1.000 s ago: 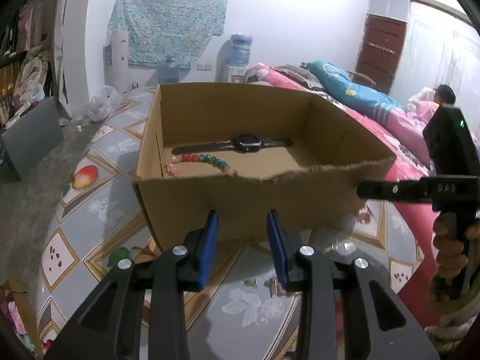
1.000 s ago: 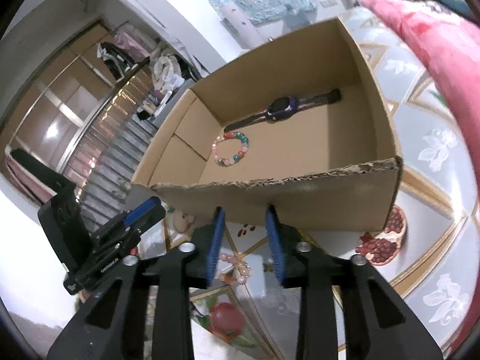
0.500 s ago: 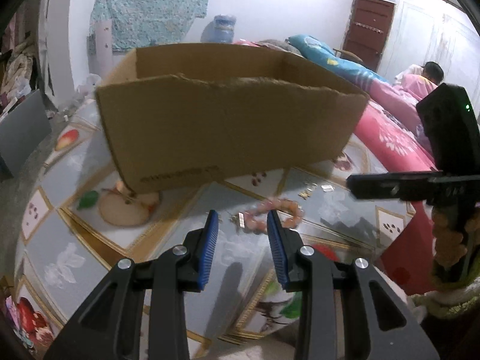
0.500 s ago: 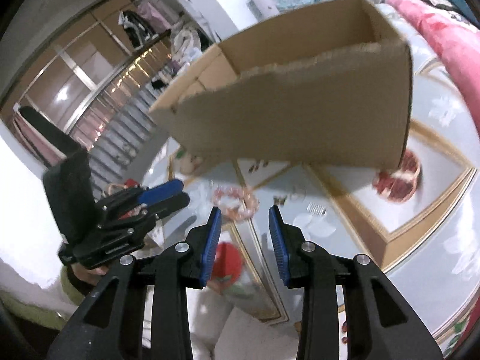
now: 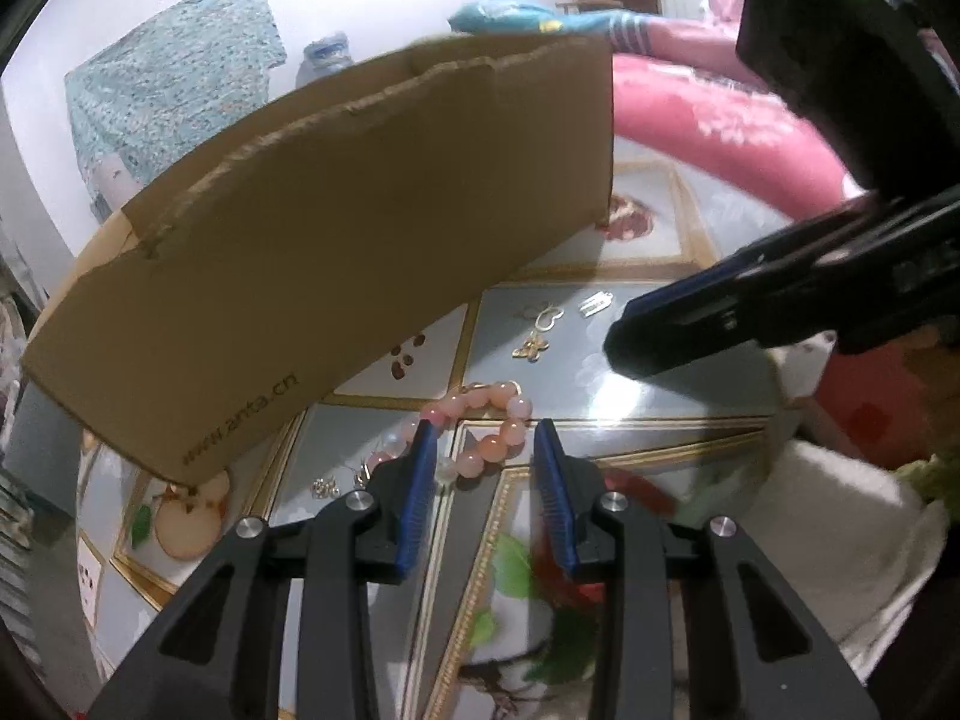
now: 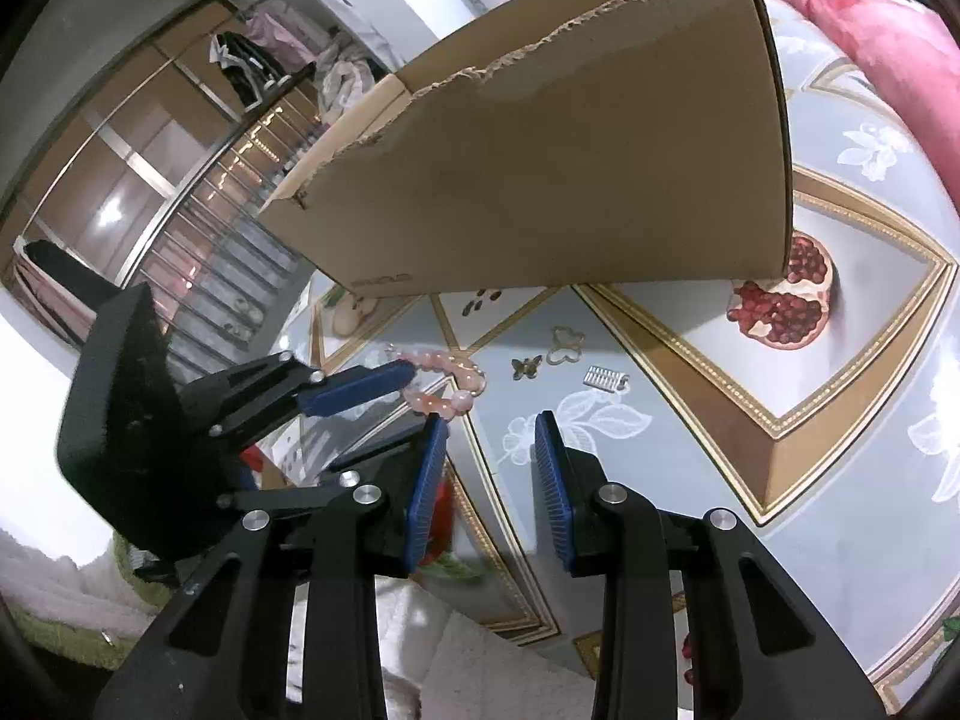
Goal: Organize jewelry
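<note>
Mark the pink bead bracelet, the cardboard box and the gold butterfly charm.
Pink bead bracelet [image 5: 498, 447]: left wrist view, bead on right arc.
Brown cardboard box [image 6: 570, 180]: right wrist view, near wall.
Gold butterfly charm [image 5: 531, 348]: left wrist view, its centre.

Cardboard box [image 5: 336, 252] interior hidden behind its near wall in both views. Pink bead bracelet [image 5: 480, 432] partly covered by left gripper [image 5: 483, 438] finger. Small gold pieces [image 5: 327, 485] too tiny to identify.

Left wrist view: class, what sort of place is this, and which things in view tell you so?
Most likely a bedroom in a home. A bed with a pink quilt lies behind the cardboard box, and clothes hang by a wardrobe with sliding doors in the right wrist view.
</note>
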`<action>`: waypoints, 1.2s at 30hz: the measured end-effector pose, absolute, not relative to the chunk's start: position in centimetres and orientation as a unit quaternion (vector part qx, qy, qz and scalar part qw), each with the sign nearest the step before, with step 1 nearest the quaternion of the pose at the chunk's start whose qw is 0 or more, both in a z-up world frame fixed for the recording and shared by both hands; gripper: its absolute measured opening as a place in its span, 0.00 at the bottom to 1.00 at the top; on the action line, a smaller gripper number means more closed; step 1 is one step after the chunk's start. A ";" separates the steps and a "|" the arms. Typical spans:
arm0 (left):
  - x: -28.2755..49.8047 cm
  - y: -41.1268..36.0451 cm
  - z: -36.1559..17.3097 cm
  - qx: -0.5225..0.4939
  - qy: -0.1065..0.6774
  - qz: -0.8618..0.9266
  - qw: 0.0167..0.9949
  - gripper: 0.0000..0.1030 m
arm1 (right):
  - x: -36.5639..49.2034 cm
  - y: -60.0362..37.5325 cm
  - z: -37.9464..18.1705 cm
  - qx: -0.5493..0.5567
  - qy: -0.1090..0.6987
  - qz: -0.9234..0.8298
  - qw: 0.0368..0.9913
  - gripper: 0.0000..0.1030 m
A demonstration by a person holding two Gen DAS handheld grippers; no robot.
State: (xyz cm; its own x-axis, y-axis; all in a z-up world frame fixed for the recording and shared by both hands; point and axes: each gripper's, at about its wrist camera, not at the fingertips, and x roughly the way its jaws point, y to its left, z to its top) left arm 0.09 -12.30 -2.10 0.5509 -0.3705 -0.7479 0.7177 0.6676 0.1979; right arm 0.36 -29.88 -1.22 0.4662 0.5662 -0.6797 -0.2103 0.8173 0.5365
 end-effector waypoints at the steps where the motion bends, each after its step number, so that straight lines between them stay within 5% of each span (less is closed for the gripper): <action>1: 0.3 -12.4 -2.1 0.252 0.349 -0.325 0.842 0.32 | 0.4 -29.9 -1.2 0.194 0.461 0.233 0.834 0.31; 4: 0.8 -12.6 -2.1 0.252 0.353 -0.334 0.837 0.31 | 0.4 -29.9 -1.4 0.198 0.461 0.234 0.833 0.31; 10: 1.2 -13.0 -1.9 0.257 0.358 -0.353 0.825 0.09 | 0.5 -30.4 -1.7 0.207 0.459 0.234 0.832 0.31; 36: 3.2 -8.2 4.5 0.120 0.322 -0.367 0.865 0.09 | 0.3 -31.8 -1.1 0.215 0.456 0.228 0.833 0.31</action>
State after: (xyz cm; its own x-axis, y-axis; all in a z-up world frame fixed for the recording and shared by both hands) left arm 3.22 -8.19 4.52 0.5241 -0.5569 -0.6444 0.7114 0.7023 -0.0283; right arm 0.35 -31.76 -1.07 0.4807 0.5754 -0.6617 -0.1835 0.8039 0.5658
